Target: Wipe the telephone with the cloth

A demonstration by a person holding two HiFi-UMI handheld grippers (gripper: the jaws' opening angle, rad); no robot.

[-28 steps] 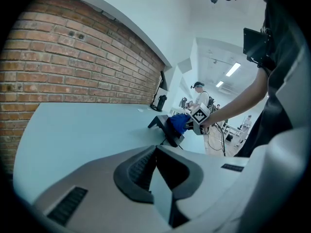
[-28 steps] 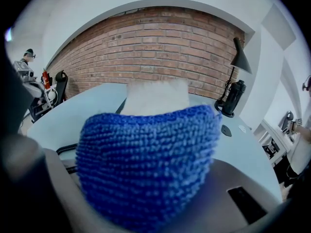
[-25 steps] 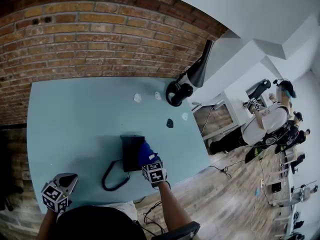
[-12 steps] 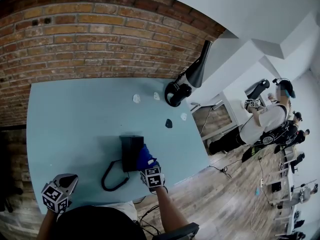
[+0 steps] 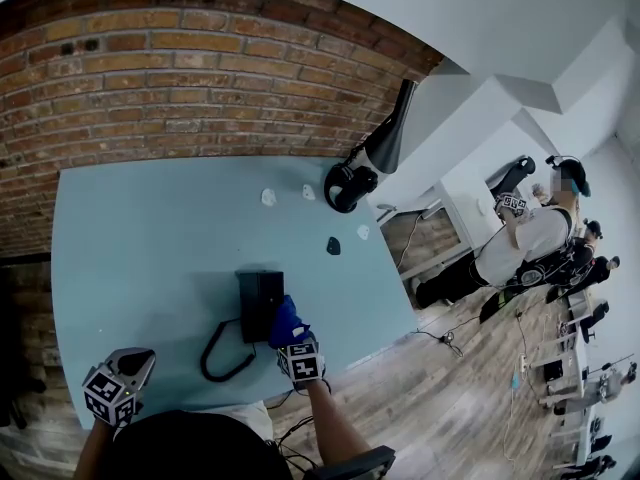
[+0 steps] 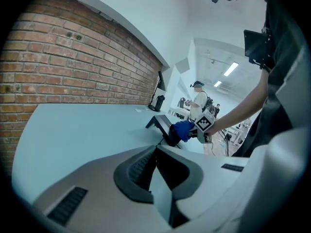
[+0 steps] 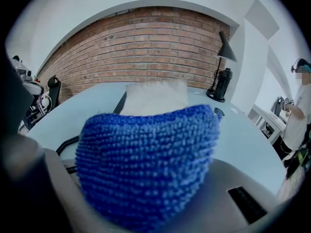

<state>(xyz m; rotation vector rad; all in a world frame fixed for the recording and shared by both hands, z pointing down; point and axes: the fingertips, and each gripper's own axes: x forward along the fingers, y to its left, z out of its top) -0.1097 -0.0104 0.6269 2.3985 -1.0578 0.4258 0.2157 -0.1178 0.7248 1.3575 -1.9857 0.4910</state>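
Observation:
The black telephone (image 5: 258, 303) lies on the light blue table (image 5: 150, 248), its coiled cord (image 5: 218, 356) looping toward the near edge. My right gripper (image 5: 296, 348) is shut on the blue cloth (image 5: 286, 322) and presses it against the telephone's near right side. In the right gripper view the cloth (image 7: 146, 164) fills the middle and hides the jaws; the telephone (image 7: 121, 102) shows just behind it. My left gripper (image 5: 122, 376) hangs at the table's near left corner, away from the telephone (image 6: 163, 126), shut and holding nothing.
A black desk lamp (image 5: 362, 173) stands at the table's far right by the brick wall (image 5: 200, 78). Small white bits (image 5: 268, 197) and a dark piece (image 5: 333, 245) lie near it. Another person (image 5: 530, 238) stands beyond the table's right edge.
My right gripper has drawn the cloth a little toward me along the telephone's right side. The left gripper has stayed put.

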